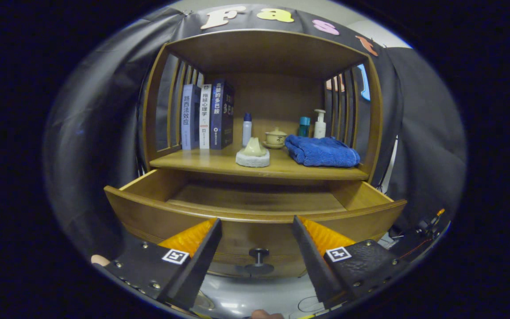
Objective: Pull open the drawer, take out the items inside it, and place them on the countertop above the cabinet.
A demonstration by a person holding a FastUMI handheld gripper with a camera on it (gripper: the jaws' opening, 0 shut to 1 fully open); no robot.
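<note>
Wooden cabinet (259, 106) fills the booth, its drawer (255, 208) pulled out under the countertop (219, 164) with no contents visible, while the gripper (257, 230), fingers wide apart and empty, faces the drawer's small knob (259, 253), which looks a rigid, slim hold.

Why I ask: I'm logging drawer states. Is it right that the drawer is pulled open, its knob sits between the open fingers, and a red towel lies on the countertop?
Not quite: the towel is blue, not red, as the gripper view shows. The rest holds: the drawer is pulled open, and its knob sits between the open fingers of the gripper.
</note>
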